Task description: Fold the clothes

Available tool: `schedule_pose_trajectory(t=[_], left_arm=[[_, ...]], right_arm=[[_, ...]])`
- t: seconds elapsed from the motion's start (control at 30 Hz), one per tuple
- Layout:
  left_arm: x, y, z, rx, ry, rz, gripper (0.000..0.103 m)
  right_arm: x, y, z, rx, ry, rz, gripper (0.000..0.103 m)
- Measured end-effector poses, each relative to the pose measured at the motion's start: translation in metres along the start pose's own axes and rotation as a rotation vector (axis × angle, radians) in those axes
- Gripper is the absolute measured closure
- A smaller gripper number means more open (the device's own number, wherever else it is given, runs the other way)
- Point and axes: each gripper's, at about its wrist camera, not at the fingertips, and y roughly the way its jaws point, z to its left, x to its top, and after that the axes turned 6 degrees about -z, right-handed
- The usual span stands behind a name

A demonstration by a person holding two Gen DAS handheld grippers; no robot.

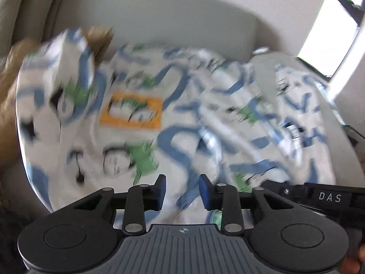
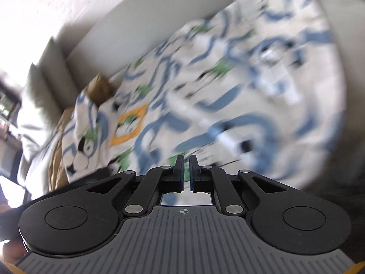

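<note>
Garment point(image 1: 173, 105), white with blue print, lies spread on your couch point(image 1: 146, 16). Left gripper point(image 1: 182, 191) at 6 o'clock gapes over cloth, gripping nothing. Right gripper point(image 2: 186, 173) is nearly closed, empty.

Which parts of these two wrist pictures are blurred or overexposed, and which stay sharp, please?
Left wrist view: the patterned garment is smeared by motion blur, the left gripper stays crisp, and the window at upper right is blown out white. Right wrist view: the same garment streaks diagonally, the right gripper is sharp, and fisheye distortion bends the sofa back.

"DAS" stands on the right gripper point(image 1: 319, 194).
</note>
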Motion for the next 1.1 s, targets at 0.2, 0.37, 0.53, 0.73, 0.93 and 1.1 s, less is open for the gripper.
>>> schedule_pose_trajectory(t=[0.2, 0.37, 0.53, 0.73, 0.93, 1.1], left_arm=[[-0.016, 0.006, 0.021, 0.007, -0.041, 0.025, 0.076], [-0.015, -0.008, 0.037, -0.009, -0.153, 0.041, 0.076], [-0.016, -0.030, 0.049, -0.003, -0.180, -0.003, 0.075], [-0.018, -0.025, 0.062, -0.015, -0.236, 0.022, 0.075], [-0.014, -0.031, 0.061, -0.044, -0.233, -0.001, 0.075], [-0.003, -0.039, 0.049, -0.099, -0.202, -0.038, 0.075]], right_arm=[[-0.005, 0.017, 0.031, 0.028, -0.151, -0.043, 0.053], [-0.015, 0.040, 0.073, -0.059, -0.436, -0.062, 0.055], [-0.022, 0.061, 0.076, -0.181, -0.496, -0.060, 0.101], [-0.039, 0.065, 0.096, -0.165, -0.632, -0.084, 0.101], [-0.045, 0.074, 0.102, -0.130, -0.684, -0.011, 0.076], [-0.021, 0.023, 0.080, -0.013, -0.458, 0.040, 0.048]])
